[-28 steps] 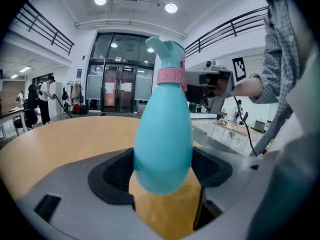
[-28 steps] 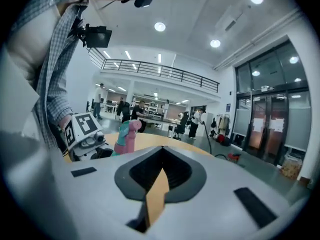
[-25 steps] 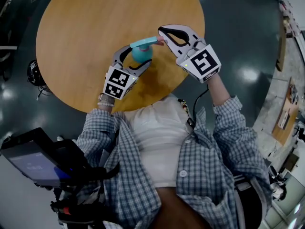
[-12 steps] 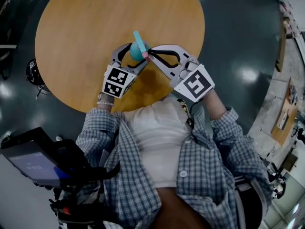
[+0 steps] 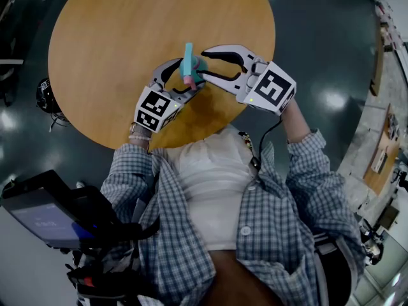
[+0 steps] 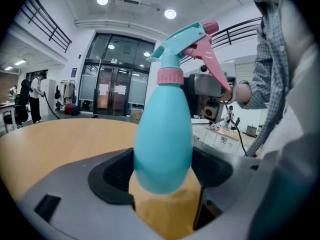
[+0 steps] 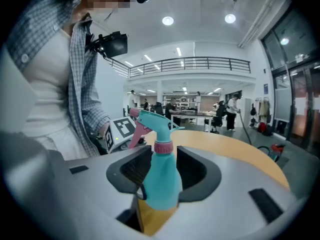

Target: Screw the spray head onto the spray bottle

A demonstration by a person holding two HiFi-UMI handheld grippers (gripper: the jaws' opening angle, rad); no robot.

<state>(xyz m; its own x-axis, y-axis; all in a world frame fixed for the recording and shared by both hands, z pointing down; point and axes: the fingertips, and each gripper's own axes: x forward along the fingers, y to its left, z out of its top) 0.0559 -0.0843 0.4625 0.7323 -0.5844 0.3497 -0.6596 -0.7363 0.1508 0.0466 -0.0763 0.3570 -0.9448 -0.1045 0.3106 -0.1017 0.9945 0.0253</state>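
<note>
Steadying the spray bottle so its head can be twisted

The spray bottle (image 6: 162,144) stands upright over the worktop (image 5: 115,43), clamped at its belly between the left fingers (image 6: 112,176) so it cannot spin. The spray head (image 6: 187,39) sits on the pink collar. The right fingers (image 7: 197,176) have just been opening and stand either side of the bottle without pressing, likely readying a hold for twisting.

Left claw (image 5: 183,76) clamped on spray bottle (image 6: 162,134); right claw (image 5: 204,65) jaws just opened, astride bottle, not gripping.
</note>
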